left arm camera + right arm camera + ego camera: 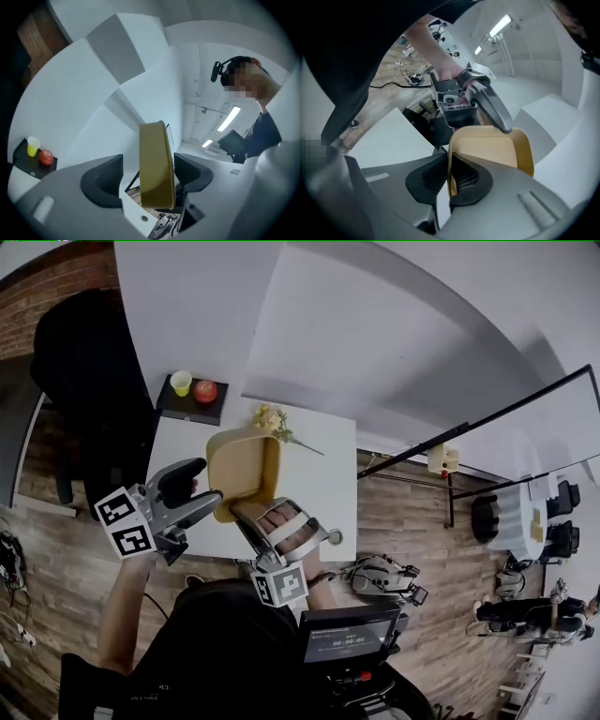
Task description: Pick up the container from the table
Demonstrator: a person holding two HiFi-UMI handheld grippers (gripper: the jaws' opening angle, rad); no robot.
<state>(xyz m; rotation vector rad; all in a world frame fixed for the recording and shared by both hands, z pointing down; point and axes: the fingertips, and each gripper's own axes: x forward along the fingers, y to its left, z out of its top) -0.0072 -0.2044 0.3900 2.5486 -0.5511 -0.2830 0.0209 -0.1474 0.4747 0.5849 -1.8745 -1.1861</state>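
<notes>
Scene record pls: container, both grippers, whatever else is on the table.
container: tan, open-topped, tipped on edge
right gripper: shut on the container's wall
left gripper: open, container's edge between the jaws
table: white
tray: black, far corner; holds yellow cup and red apple
flower sprig: beyond the container
</notes>
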